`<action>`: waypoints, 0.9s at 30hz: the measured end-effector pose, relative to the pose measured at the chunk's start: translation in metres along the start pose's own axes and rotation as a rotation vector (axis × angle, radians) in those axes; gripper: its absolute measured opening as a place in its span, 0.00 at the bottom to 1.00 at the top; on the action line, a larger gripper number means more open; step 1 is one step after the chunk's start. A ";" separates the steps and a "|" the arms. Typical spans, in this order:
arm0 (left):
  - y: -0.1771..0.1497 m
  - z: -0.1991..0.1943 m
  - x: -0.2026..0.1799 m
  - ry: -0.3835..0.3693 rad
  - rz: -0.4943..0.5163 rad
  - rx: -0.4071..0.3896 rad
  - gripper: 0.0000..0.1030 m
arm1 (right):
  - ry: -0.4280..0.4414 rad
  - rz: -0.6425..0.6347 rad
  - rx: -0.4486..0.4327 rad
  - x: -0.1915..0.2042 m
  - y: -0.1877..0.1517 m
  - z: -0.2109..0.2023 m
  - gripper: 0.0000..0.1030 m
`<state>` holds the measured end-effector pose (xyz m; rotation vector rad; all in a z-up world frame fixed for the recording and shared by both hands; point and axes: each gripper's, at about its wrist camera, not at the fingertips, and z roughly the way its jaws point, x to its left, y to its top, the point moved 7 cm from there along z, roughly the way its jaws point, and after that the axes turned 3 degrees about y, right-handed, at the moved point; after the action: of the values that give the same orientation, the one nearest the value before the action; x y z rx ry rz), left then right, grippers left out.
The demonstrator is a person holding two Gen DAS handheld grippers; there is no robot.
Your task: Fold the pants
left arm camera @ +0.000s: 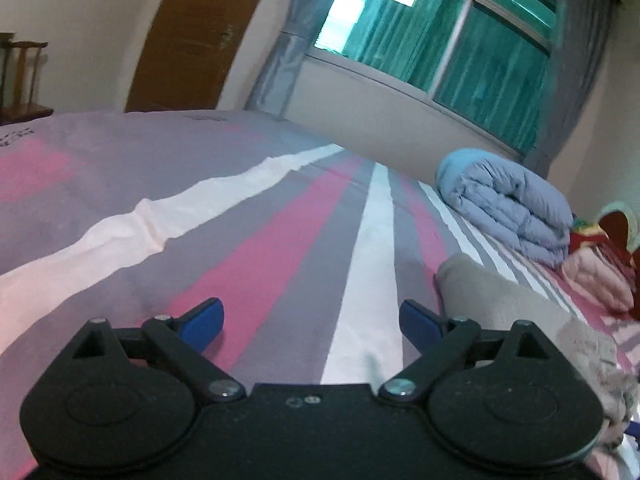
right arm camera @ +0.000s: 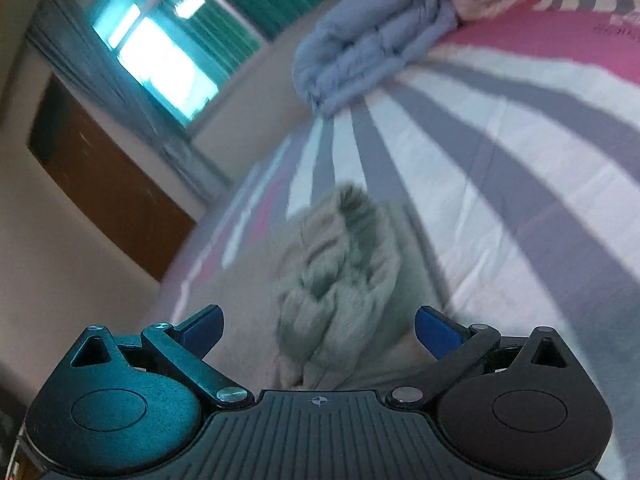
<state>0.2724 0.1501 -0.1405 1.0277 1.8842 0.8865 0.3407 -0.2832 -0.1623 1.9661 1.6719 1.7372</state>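
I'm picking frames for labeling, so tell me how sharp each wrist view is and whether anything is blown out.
Left wrist view: mostly sharp, slight smear on the window, fisheye bending the bed. Right wrist view: motion-blurred, pants smeared, window blown out to white-cyan.

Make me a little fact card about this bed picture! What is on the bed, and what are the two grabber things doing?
place: striped bedsheet in pink, grey and white on a bed
pants: beige pants, bunched up on the sheet
left gripper: jaws open, nothing between them, pants off to its right
right gripper: jaws open, pants lying just ahead, not gripped
also on bed: folded blue quilt, pink bundle beside it
behind: window with grey curtains
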 end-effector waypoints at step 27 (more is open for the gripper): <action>-0.004 -0.011 -0.004 -0.055 0.067 -0.005 0.87 | -0.012 0.254 -0.230 -0.041 -0.006 -0.042 0.79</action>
<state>0.2628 0.1425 -0.1381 1.1067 1.8106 0.8918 0.3143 -0.3339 -0.1788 2.1466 1.1970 1.8918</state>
